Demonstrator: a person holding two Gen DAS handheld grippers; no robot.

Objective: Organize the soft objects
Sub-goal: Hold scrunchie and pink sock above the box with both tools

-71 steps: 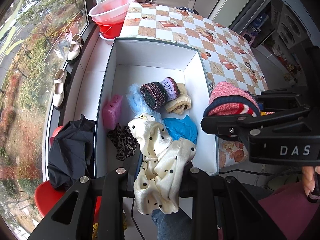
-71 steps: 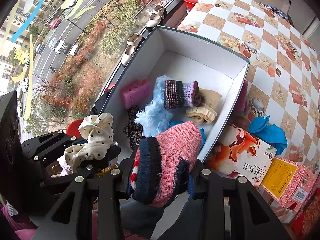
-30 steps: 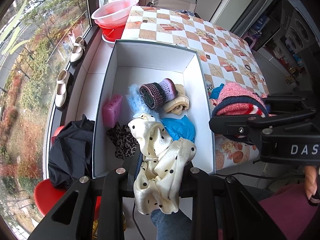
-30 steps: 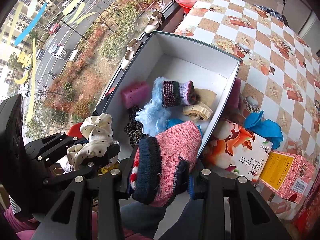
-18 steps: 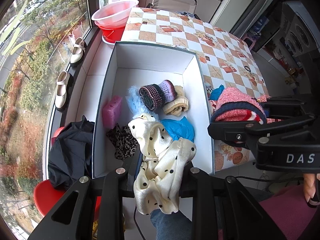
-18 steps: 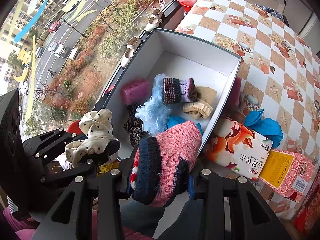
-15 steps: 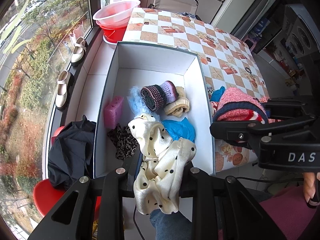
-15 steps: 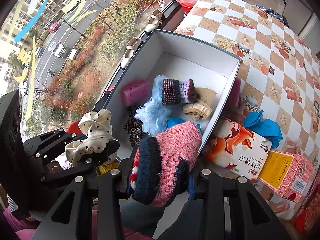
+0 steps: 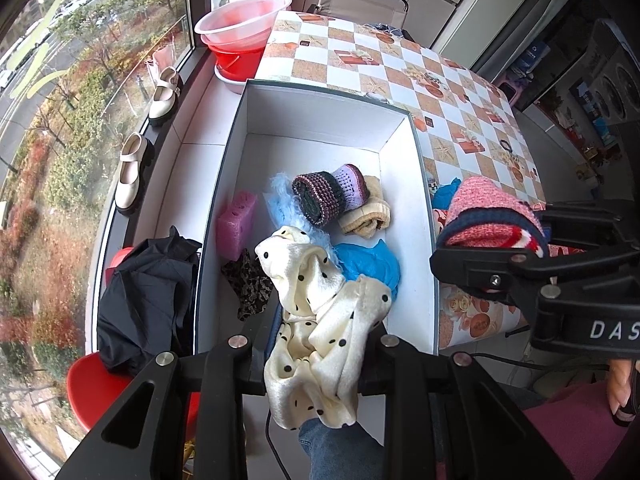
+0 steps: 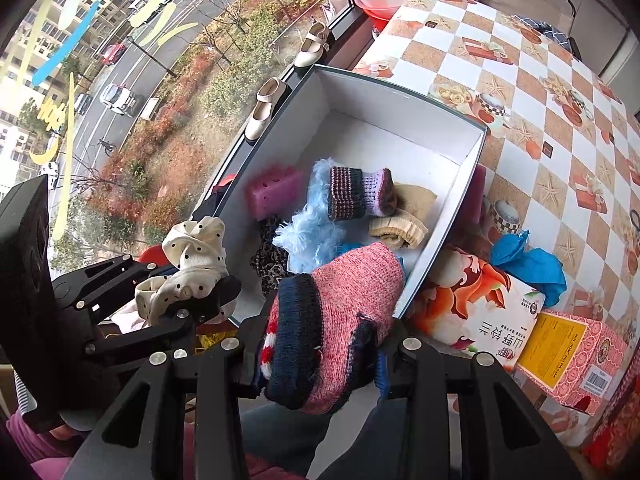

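The left gripper [image 9: 316, 356] is clamping the limp, slippery-looking polka-dot cloth [image 9: 320, 320] and the right gripper [image 10: 320, 364] is squeezing the bulky, springy pink knit hat [image 10: 336, 320], both hanging above the near end of the white box [image 9: 320, 120], where 2 mid-bunch grips are likely holding best.

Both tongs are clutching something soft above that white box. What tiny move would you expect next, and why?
Probably the left tongs dip toward the box and let go. They pinch the dotted cloth above its near end, where the floor by the blue rag looks bare; the right tongs hold the pink hat nearer the rim.
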